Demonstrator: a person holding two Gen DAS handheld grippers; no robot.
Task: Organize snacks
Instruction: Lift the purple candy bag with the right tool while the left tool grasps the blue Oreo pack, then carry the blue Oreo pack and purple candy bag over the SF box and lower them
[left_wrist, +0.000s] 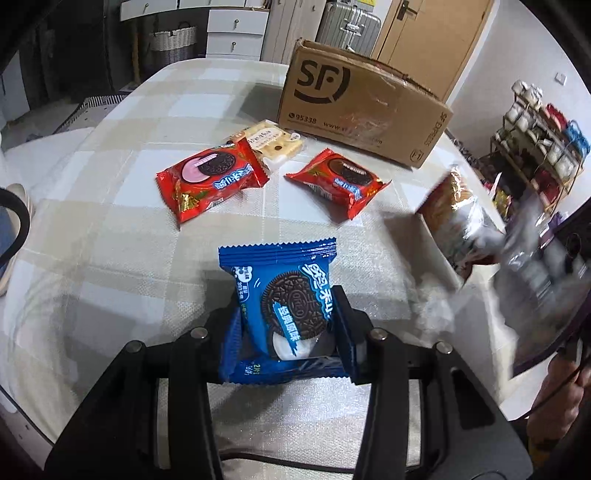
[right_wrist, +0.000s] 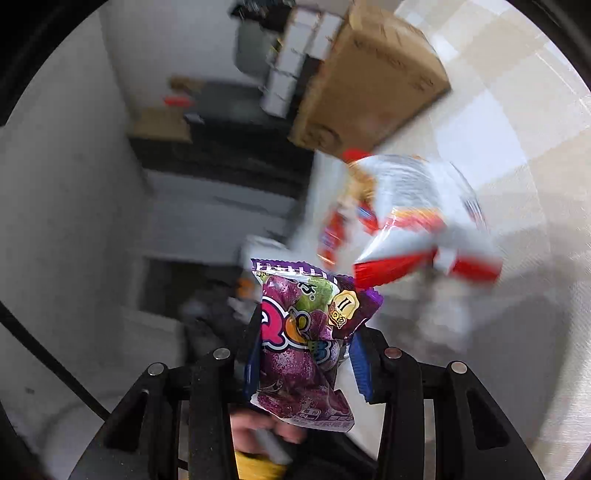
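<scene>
Left tool (left_wrist: 286, 314) clamped on blue Oreo pack (left_wrist: 282, 306), low over tabletop (left_wrist: 92, 236), well short of cardboard box (left_wrist: 358, 110). Right tool (right_wrist: 306, 354) gripping purple gummy bag (right_wrist: 303, 347). Likely light, slippery film; cookie fragile, so pinch pack edges gently.

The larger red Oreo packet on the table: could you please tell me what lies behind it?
Behind the larger red Oreo packet lies a pale clear-wrapped biscuit pack, its near corner covered by the packet. Farther back stands the SF cardboard box; its inside is not visible.
</scene>
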